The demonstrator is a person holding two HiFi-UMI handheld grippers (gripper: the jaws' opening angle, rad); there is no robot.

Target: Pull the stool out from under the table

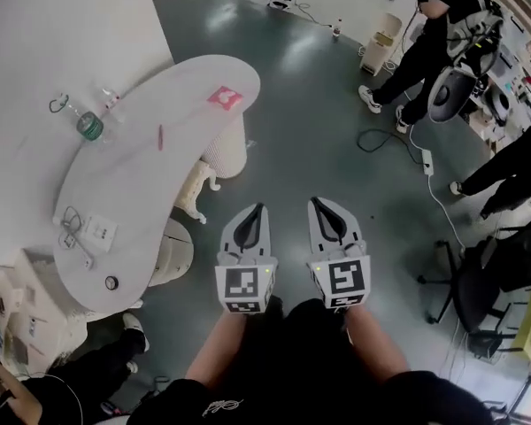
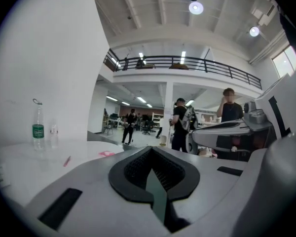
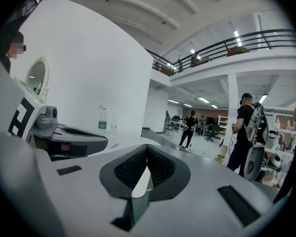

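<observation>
Both tools are clenched on nothing. The left tool [image 1: 256,212] and right tool [image 1: 319,207] sit side by side, and in each gripper view the pads meet with nothing between them. The stool [image 1: 172,253] stands just left of the left tool and lower down, half tucked beneath the edge of the surface [image 1: 133,193]. It looks like a pale, rounded, rigid drum, probably light enough to slide over the smooth floor [image 1: 336,113], though a pull taken high up might tip it. The exposed seat rim on the side facing the tools seems the likeliest hold (it looks smooth, so the pads could slip). Only the head view shows the stool. Both gripper views look level across the top of the surface, catching a bottle [image 2: 38,130] on it and people beyond, but nothing underneath.
</observation>
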